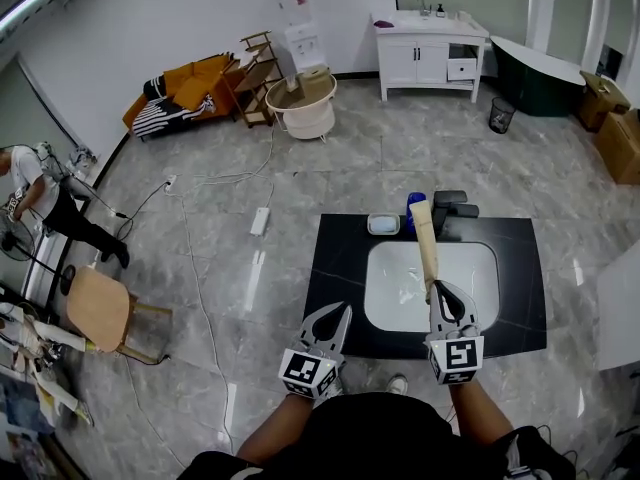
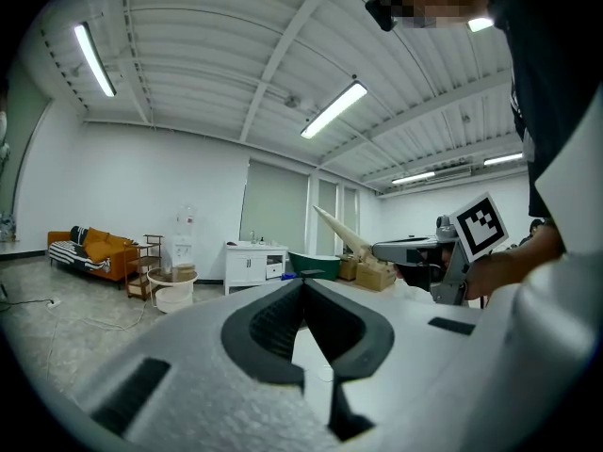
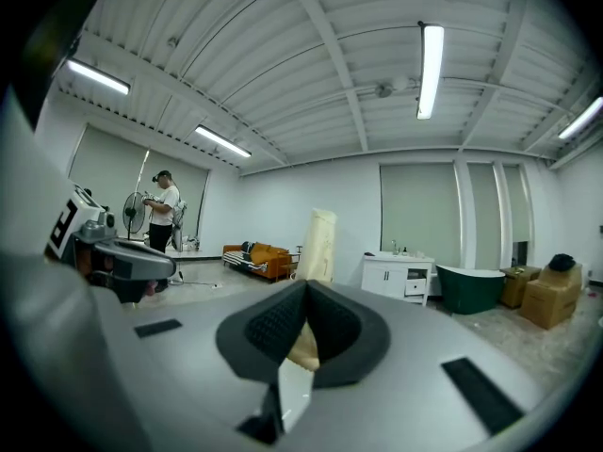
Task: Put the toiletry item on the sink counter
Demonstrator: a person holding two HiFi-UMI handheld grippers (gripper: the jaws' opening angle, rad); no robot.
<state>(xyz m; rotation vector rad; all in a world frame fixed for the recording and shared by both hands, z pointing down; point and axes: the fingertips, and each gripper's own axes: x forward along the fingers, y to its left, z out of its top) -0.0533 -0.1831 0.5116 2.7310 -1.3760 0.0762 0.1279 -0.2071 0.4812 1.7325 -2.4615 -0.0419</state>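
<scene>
A long cream tube [image 1: 426, 243] sticks up and forward over the white basin [image 1: 400, 293] of the black sink counter [image 1: 335, 268]. My right gripper [image 1: 437, 290] is shut on the tube's lower end. The right gripper view shows the tube [image 3: 317, 245] rising from between the closed jaws of my right gripper [image 3: 303, 295]. My left gripper [image 1: 343, 310] hangs over the counter's front left edge, shut and empty. In the left gripper view its jaws meet at my left gripper [image 2: 303, 285], with the tube [image 2: 341, 234] off to the right.
A small white dish [image 1: 383, 225], a blue item [image 1: 414, 208] and a black faucet [image 1: 455, 208] stand at the counter's back edge. Across the room are a white vanity [image 1: 430, 53], a dark bathtub [image 1: 545, 73] and a round tub [image 1: 300, 108]. A chair [image 1: 100, 308] and floor cables lie left.
</scene>
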